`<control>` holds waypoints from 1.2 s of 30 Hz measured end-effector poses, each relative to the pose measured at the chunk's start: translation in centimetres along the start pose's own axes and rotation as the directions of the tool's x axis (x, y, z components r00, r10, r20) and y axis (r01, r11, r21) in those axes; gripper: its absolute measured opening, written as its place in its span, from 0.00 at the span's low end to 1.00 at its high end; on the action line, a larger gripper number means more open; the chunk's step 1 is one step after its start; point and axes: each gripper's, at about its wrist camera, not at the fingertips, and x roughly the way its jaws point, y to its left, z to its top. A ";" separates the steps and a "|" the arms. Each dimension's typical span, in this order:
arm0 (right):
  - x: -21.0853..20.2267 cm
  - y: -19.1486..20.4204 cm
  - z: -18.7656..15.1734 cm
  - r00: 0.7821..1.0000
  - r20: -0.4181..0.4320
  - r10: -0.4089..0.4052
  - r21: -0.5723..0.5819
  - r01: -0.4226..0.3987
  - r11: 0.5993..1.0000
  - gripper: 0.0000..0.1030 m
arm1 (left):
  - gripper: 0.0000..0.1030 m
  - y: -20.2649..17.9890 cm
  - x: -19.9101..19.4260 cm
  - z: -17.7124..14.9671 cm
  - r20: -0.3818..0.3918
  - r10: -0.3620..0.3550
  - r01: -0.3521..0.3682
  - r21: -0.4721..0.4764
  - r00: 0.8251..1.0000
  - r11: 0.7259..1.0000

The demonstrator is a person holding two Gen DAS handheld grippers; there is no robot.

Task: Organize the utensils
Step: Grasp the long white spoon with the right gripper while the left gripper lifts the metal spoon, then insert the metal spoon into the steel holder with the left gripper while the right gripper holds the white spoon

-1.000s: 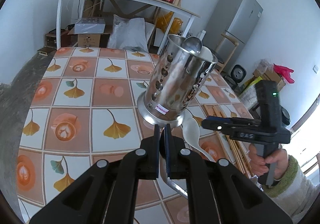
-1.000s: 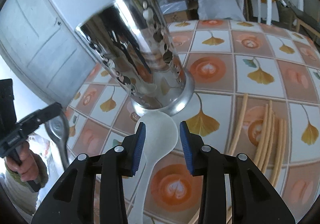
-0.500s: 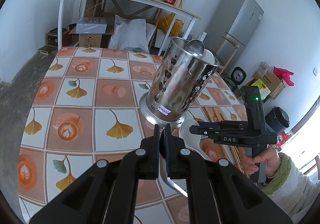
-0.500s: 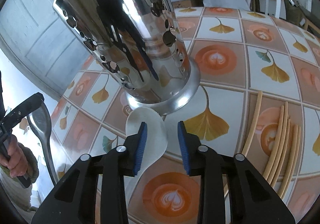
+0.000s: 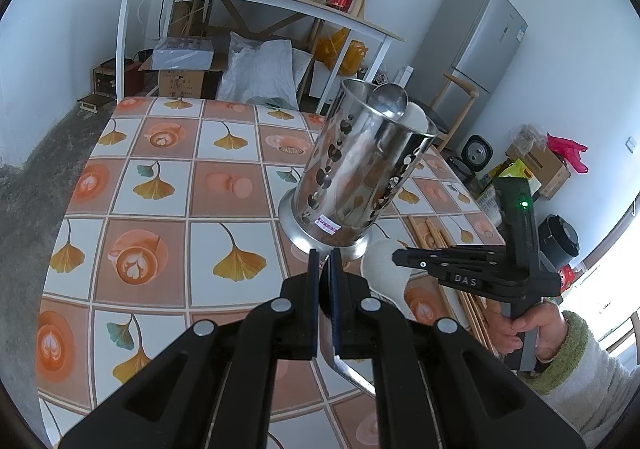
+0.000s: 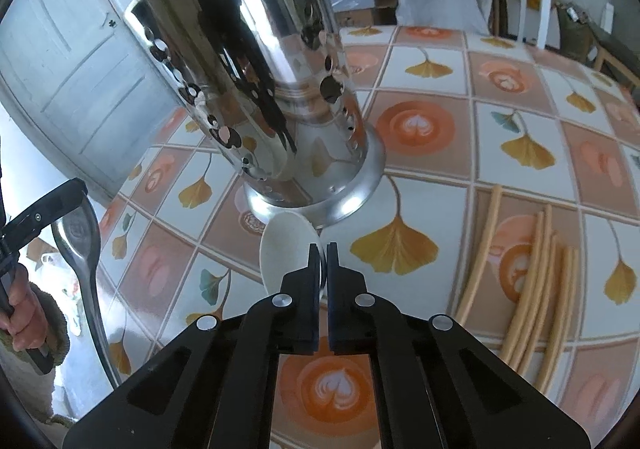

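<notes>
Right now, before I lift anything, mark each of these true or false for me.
1. The left hand-held gripper is shut on a metal spoon. True.
2. The right hand-held gripper stands wide open. False: its jaws have just closed on the white spoon.
3. The steel utensil holder is empty. False: spoon bowls show above its rim.
4. The chopsticks lie on the table. True.
5. The white spoon is inside the holder. False: it sits beside the base.
</notes>
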 end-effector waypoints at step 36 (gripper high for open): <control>-13.8 -0.1 -2.2 0.942 0.318 -0.107 0.072 0.089 0.993 0.01 | 0.04 -8.7 -4.4 17.2 0.535 0.074 -0.222 0.218 0.841 0.950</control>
